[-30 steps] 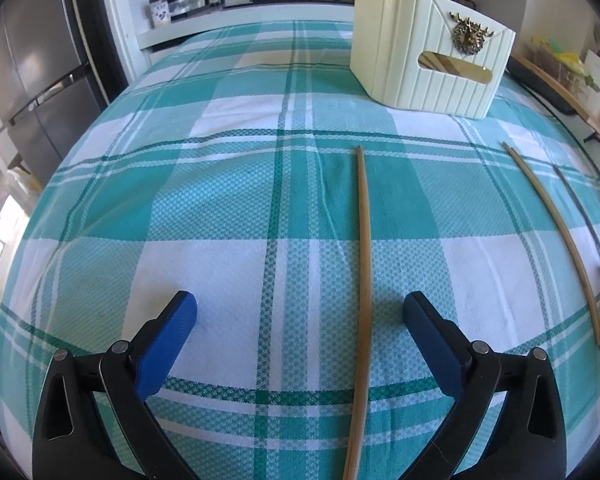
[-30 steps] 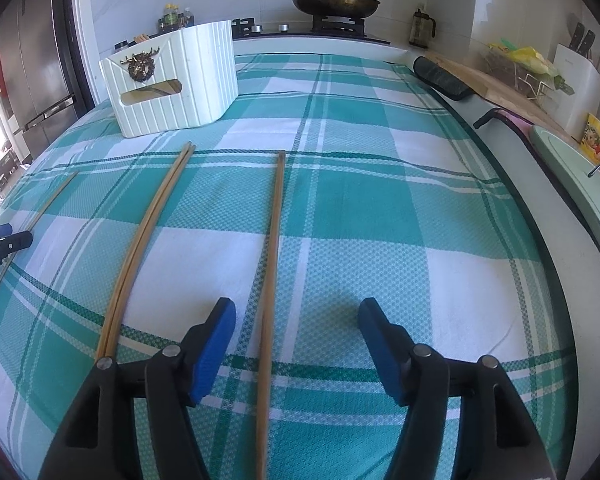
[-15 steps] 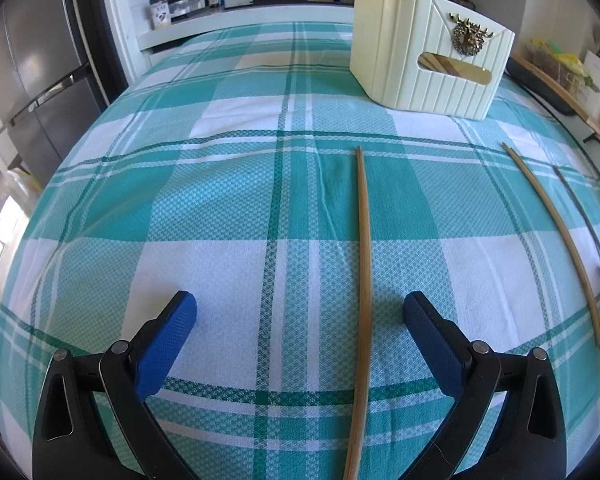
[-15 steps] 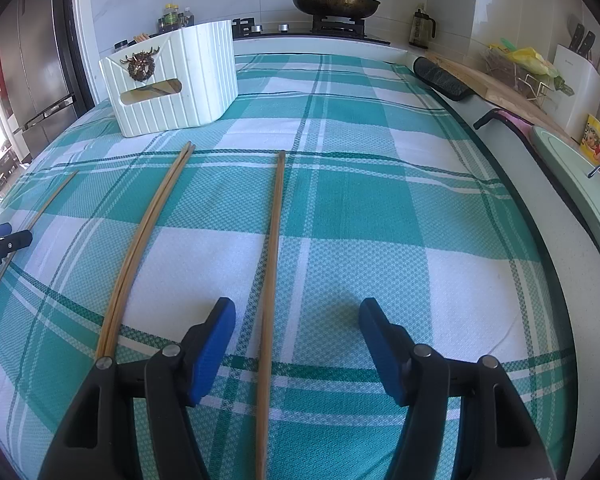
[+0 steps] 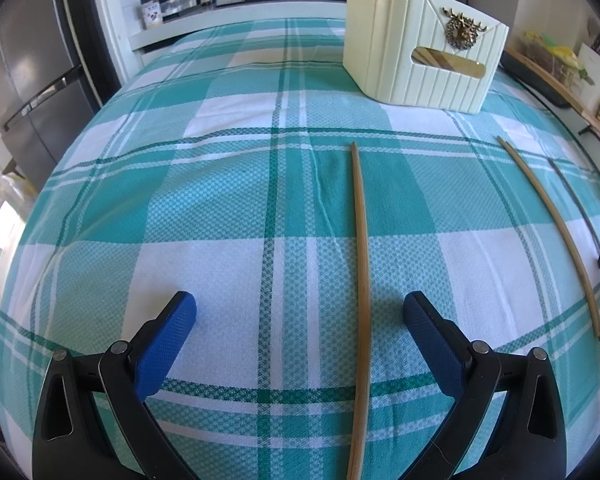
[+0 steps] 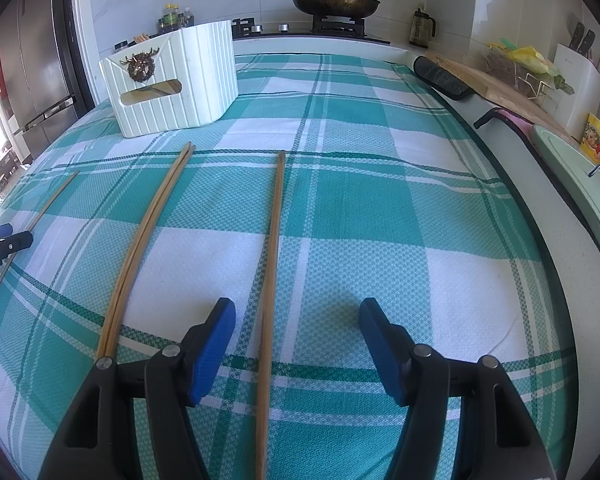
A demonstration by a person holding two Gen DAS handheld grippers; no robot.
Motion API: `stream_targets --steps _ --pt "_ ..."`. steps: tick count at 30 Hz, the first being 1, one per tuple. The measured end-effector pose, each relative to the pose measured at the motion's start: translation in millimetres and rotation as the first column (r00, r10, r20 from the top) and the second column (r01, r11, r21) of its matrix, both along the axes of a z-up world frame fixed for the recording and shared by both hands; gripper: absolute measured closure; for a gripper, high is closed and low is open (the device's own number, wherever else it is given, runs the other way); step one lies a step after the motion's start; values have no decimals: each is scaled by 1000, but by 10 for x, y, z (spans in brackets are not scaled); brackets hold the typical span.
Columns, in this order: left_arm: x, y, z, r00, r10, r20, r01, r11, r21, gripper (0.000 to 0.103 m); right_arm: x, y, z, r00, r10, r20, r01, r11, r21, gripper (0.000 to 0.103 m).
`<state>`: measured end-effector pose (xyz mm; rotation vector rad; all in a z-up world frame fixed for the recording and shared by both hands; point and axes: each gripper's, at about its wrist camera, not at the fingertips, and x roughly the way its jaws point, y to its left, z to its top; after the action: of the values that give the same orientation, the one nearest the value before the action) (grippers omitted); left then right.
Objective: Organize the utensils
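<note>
Long thin bamboo chopsticks lie apart on the teal-and-white checked cloth over the worktop (image 5: 228,184) — one (image 5: 362,280) between the wide-open left tool (image 5: 300,320), another (image 6: 270,280) between the half-spread, empty right tool (image 6: 296,320); lower squarely, pinch mid-shaft, then carry to the cream ribbed plastic caddy (image 6: 180,80) — they probably roll easily.

Between the left gripper's (image 5: 300,318) blue pads, the chopstick's (image 5: 362,280) near end runs off the bottom edge. Far ahead and right of that claw, the cream holder (image 5: 420,52) hides its contents except a sliver through the handle slot. The right gripper (image 6: 296,320) likewise straddles a single chopstick (image 6: 272,260) cut off below.
</note>
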<state>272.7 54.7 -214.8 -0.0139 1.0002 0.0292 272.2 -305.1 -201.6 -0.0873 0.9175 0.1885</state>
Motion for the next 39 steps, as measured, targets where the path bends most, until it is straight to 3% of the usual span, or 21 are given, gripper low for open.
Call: stream_targets --steps 8,12,16,21,22,23,24,25,26,29,33,39 --pt "97 67 24 980 -170 -102 170 985 -7 0 50 -8 46 988 80 -131 -85 996 -38 37" --pt "231 10 31 969 -200 -143 203 979 6 1 134 11 53 978 106 -181 -116 992 -46 37" --pt "456 -109 67 962 -229 -151 231 973 -1 14 369 92 58 974 115 -197 -128 990 -56 39" --pt "785 -218 98 969 -199 -145 200 980 -3 34 859 284 77 976 101 -195 -114 992 -59 53" --pt "833 -236 109 971 -191 -141 193 981 -2 47 936 311 79 977 94 -190 -106 993 -56 59" --pt "849 -239 122 972 -193 -137 193 981 -13 69 1038 339 66 978 84 -193 -95 994 -52 66" --pt "860 -244 135 972 -194 -134 193 981 -23 82 1103 354 77 982 68 -179 -78 996 -50 75" --pt "877 -259 139 973 -187 -134 188 982 -9 97 1168 359 81 983 51 -177 -61 997 -51 94" --pt "884 -268 141 974 -185 -131 186 982 1 99 1223 358 83 982 40 -182 -49 998 -46 97" --pt "806 -219 232 981 -176 -87 175 984 -16 99 1241 313 174 985 15 -169 -15 1000 4 97" --pt "563 -85 621 987 -157 38 160 985 -72 99 979 273 573 998 32 -55 -28 997 69 97" --pt "145 103 1329 962 -148 229 177 977 -115 99 425 213 1304 990 85 112 -100 986 135 97"
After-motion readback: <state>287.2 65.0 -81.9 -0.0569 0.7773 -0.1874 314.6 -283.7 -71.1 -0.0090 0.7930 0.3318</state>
